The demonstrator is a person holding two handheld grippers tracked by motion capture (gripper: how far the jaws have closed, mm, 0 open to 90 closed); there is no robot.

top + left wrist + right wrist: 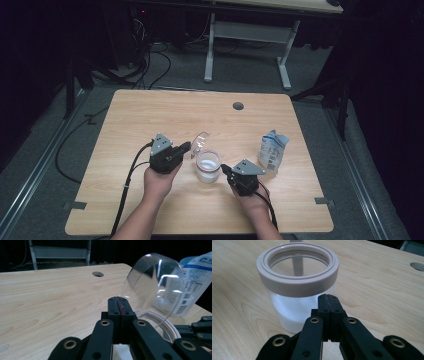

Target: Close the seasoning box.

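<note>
A clear jar [207,167] with white powder in the bottom and a beige ring [297,282] round its mouth stands on the wooden table [150,115]. Its clear domed lid [155,285] is tipped up on edge over the jar's far left side. My left gripper [188,146] is shut, and the lid's rim meets its tips [117,300]. The lid [200,140] leans away from that gripper. My right gripper [223,167] is shut with nothing between its jaws. Its tips [327,297] sit close against the jar's right side, just under the ring.
A white and blue pouch [272,150] stands to the right of the jar, behind my right gripper. A round cable hole [238,106] is in the table near its far edge. Beyond the table stands a white desk frame [247,35] on a dark floor.
</note>
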